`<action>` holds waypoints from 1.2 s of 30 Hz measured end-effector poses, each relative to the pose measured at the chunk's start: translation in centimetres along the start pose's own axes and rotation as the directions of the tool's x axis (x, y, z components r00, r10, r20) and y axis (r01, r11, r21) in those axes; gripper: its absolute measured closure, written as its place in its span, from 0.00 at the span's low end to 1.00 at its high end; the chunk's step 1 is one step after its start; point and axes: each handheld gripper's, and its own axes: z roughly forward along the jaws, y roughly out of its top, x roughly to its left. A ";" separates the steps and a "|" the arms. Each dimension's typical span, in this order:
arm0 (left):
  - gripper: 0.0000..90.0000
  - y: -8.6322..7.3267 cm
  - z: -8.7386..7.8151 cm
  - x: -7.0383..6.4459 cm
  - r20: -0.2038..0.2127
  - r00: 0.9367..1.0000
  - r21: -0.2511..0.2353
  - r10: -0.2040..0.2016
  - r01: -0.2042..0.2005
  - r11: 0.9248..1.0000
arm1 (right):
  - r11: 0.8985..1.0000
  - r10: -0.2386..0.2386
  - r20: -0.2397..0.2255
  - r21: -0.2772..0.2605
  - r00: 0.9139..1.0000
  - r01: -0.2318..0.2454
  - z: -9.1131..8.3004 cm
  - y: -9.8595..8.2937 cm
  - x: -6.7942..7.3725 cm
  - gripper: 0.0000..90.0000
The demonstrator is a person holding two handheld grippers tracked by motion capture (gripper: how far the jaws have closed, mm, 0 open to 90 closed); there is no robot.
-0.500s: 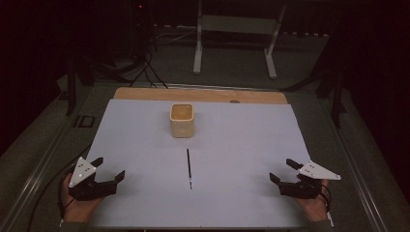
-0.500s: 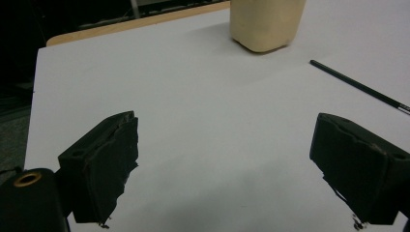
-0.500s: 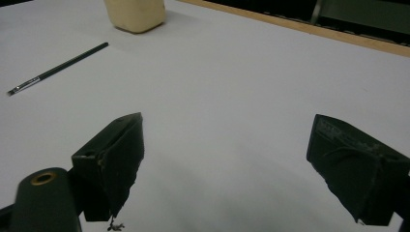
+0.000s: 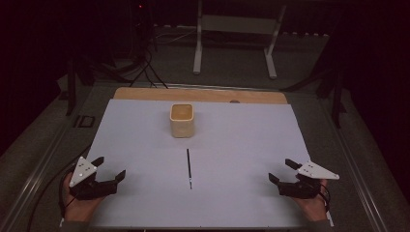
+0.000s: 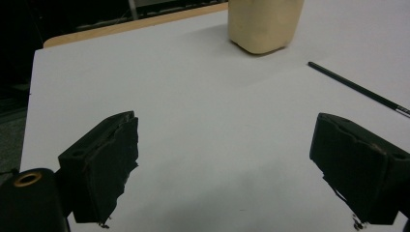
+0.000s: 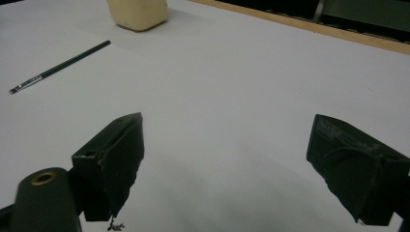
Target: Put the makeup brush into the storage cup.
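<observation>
A cream square cup (image 4: 182,120) stands upright on the white sheet (image 4: 241,140), toward the far middle. A thin dark pencil (image 4: 188,167) lies flat in front of it, pointing toward the near edge. My left gripper (image 4: 109,167) rests at the near left with its jaws wide apart and nothing between them. My right gripper (image 4: 281,170) sits at the near right, open and empty too. In the left gripper view the cup (image 5: 263,23) is ahead to the right and the pencil (image 5: 360,89) lies right of centre. In the right gripper view the cup (image 6: 138,13) and pencil (image 6: 60,66) lie ahead to the left.
The white sheet covers a wooden board whose far edge (image 4: 200,94) shows as a tan strip. Dark floor, cables and a white metal stand (image 4: 235,34) lie beyond the table. A small black item (image 4: 85,121) sits off the sheet's left side.
</observation>
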 end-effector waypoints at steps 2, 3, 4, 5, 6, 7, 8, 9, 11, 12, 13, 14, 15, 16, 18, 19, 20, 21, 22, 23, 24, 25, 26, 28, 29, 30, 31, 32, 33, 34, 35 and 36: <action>0.12 0.0 0.0 0.0 0.001 1.000 -0.001 0.001 -0.001 1.000 | 1.000 0.000 -0.002 -0.001 1.000 0.000 0.0 0.0 0.0 0.15; 0.12 0.0 0.0 0.0 0.001 1.000 -0.002 0.000 0.000 1.000 | 1.000 0.000 -0.002 -0.001 1.000 0.000 0.0 0.0 0.0 0.15; 0.12 0.0 0.0 0.0 0.001 1.000 -0.002 -0.002 0.002 1.000 | 1.000 0.000 -0.002 -0.001 1.000 0.000 0.0 0.0 0.0 0.15; 0.12 0.0 0.0 0.0 0.001 1.000 -0.002 -0.003 0.003 1.000 | 1.000 -0.001 -0.003 0.000 1.000 0.001 0.1 0.0 0.0 0.15; 0.12 0.0 0.0 0.0 0.002 1.000 -0.003 -0.006 0.006 1.000 | 1.000 0.000 -0.005 0.000 1.000 0.000 0.1 0.0 0.0 0.15; 0.12 0.0 0.0 0.0 0.002 1.000 -0.003 -0.006 0.006 1.000 | 1.000 0.000 -0.006 -0.001 1.000 0.000 0.1 0.0 0.0 0.15; 0.12 0.0 0.1 -0.1 0.003 1.000 0.000 -0.005 0.005 1.000 | 1.000 0.000 -0.007 0.000 1.000 0.000 0.1 0.1 0.0 0.15; 0.12 0.0 0.1 -0.1 0.003 1.000 0.000 -0.005 0.005 1.000 | 1.000 0.001 -0.008 0.000 1.000 -0.001 0.1 0.1 0.1 0.15; 0.12 0.1 0.1 -0.2 0.007 1.000 0.001 -0.003 0.003 1.000 | 1.000 0.001 -0.009 0.003 1.000 -0.001 0.2 0.1 0.1 0.15; 0.12 0.1 0.2 -0.3 0.005 1.000 0.000 -0.003 0.003 1.000 | 1.000 -0.001 -0.009 0.004 1.000 0.001 0.2 0.1 0.1 0.15; 0.12 0.1 0.2 -0.3 0.006 1.000 0.001 -0.001 0.001 1.000 | 1.000 -0.003 -0.011 0.004 1.000 0.003 0.2 0.1 0.1 0.15; 0.12 0.1 0.2 -0.3 0.006 1.000 0.001 -0.001 0.001 1.000 | 1.000 -0.002 -0.011 0.004 1.000 0.002 0.2 0.1 0.1 0.15; 0.12 0.1 0.2 -0.4 0.013 1.000 0.001 -0.001 0.001 1.000 | 1.000 -0.003 -0.011 0.004 1.000 0.003 0.3 0.1 0.1 0.15; 0.12 0.1 0.2 -0.4 0.013 1.000 0.001 -0.001 0.001 1.000 | 1.000 -0.003 -0.012 0.004 1.000 0.003 0.3 0.1 0.2 0.15; 0.12 0.2 0.3 -0.6 0.015 1.000 0.004 0.003 -0.003 1.000 | 1.000 -0.004 -0.011 0.005 1.000 0.004 0.3 0.1 0.2 0.15; 0.12 0.2 0.3 -0.6 0.015 1.000 0.004 0.003 -0.003 1.000 | 1.000 -0.003 -0.012 0.005 1.000 0.004 0.3 0.1 0.2 0.15; 0.12 0.2 0.3 -0.7 0.015 1.000 0.006 0.004 -0.004 1.000 | 1.000 -0.004 -0.012 0.006 1.000 0.004 0.4 0.1 0.2 0.15; 0.12 0.3 0.4 -0.8 0.017 1.000 0.005 0.003 -0.003 1.000 | 1.000 -0.005 -0.013 0.006 1.000 0.005 0.4 0.2 0.2 0.15; 0.12 0.3 0.4 -0.9 0.020 1.000 0.004 0.004 -0.004 1.000 | 1.000 -0.006 -0.013 0.006 1.000 0.006 0.4 0.2 0.2 0.15; 0.12 0.3 0.4 -0.9 0.020 1.000 0.004 0.004 -0.004 1.000 | 1.000 -0.006 -0.014 0.006 1.000 0.006 0.4 0.2 0.3 0.15; 0.12 0.3 0.4 -0.9 0.021 1.000 0.005 0.005 -0.005 1.000 | 1.000 -0.006 -0.014 0.006 1.000 0.006 0.4 0.2 0.3 0.15; 0.12 0.4 0.4 -1.0 0.024 1.000 0.004 0.005 -0.006 1.000 | 1.000 -0.006 -0.014 0.006 1.000 0.006 0.4 0.2 0.3 0.15; 0.12 0.4 0.5 -1.2 0.027 1.000 0.005 0.007 -0.007 1.000 | 1.000 -0.005 -0.014 0.008 1.000 0.005 0.4 0.2 0.3 0.15; 0.12 0.5 0.5 -1.2 0.028 1.000 0.008 0.010 -0.010 1.000 | 1.000 -0.005 -0.014 0.008 1.000 0.005 0.4 0.2 0.3 0.15; 0.12 0.5 0.5 -1.2 0.028 1.000 0.008 0.010 -0.010 1.000 | 1.000 -0.005 -0.014 0.008 1.000 0.005 0.4 0.2 0.3 0.15; 0.12 0.5 0.5 -1.3 0.029 1.000 0.006 0.007 -0.007 1.000 | 1.000 -0.005 -0.014 0.008 1.000 0.005 0.4 0.2 0.3 0.15; 0.12 0.5 0.5 -1.3 0.031 1.000 0.006 0.004 -0.004 1.000 | 1.000 -0.005 -0.014 0.007 1.000 0.005 0.4 0.2 0.2 0.15; 0.12 0.6 0.5 -1.4 0.032 0.999 0.005 0.001 -0.001 1.000 | 1.000 -0.006 -0.015 0.007 1.000 0.006 0.4 0.2 0.3 0.15; 0.12 0.6 0.5 -1.4 0.032 0.999 0.005 0.001 -0.001 1.000 | 1.000 -0.005 -0.015 0.008 1.000 0.005 0.5 0.2 0.3 0.15; 0.12 0.7 0.6 -1.6 0.031 0.999 0.010 -0.007 0.007 1.000 | 1.000 -0.004 -0.015 0.008 1.000 0.004 0.5 0.2 0.3 0.15; 0.12 0.8 0.7 -1.7 0.033 0.999 0.011 -0.008 0.008 1.000 | 1.000 -0.004 -0.016 0.007 1.000 0.004 0.5 0.2 0.3 0.15; 0.12 0.9 0.7 -1.8 0.031 0.999 0.014 -0.007 0.007 1.000 | 1.000 -0.004 -0.016 0.006 1.000 0.004 0.5 0.2 0.3 0.15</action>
